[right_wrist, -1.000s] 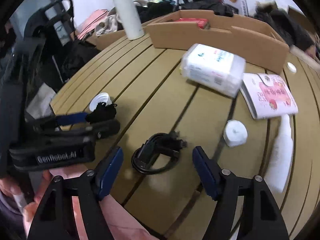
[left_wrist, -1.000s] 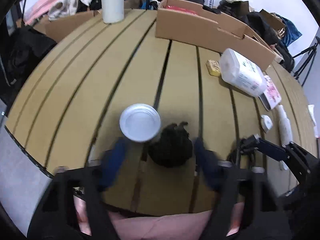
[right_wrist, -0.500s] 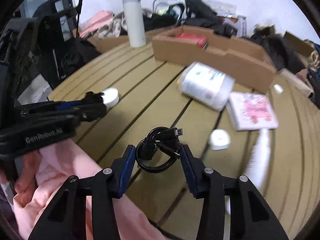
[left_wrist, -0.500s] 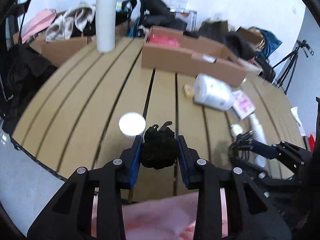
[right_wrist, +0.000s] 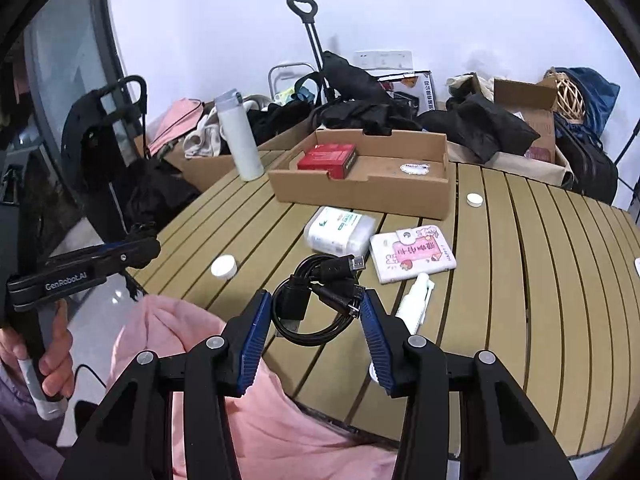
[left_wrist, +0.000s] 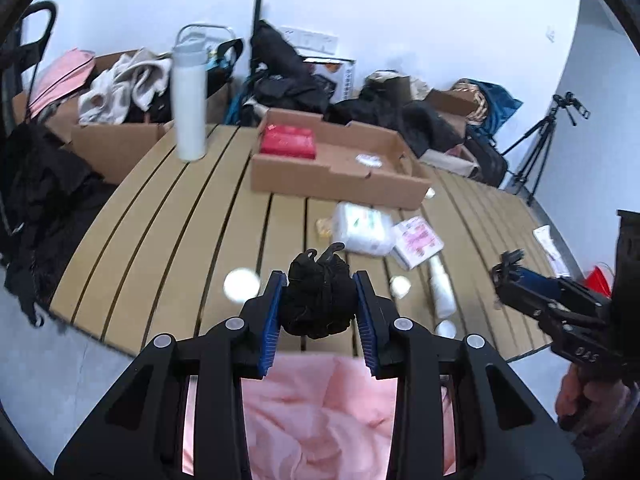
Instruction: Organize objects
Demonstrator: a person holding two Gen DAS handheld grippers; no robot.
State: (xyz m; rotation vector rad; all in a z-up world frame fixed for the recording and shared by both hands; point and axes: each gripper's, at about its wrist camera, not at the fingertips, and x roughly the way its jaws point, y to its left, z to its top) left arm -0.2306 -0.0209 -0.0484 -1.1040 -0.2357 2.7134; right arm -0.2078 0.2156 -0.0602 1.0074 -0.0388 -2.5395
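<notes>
L claw [left_wrist: 320, 300] tilted down – grips black bundle [left_wrist: 318, 300] | R claw [right_wrist: 316, 312] tilted down – grips coiled cable [right_wrist: 320, 296]

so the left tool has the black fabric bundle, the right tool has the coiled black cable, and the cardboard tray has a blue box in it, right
Not quite: the box in the cardboard tray is red, not blue, as the right wrist view shows. The rest holds: the left tool grips the black fabric bundle, and the right tool grips the coiled black cable.
</notes>
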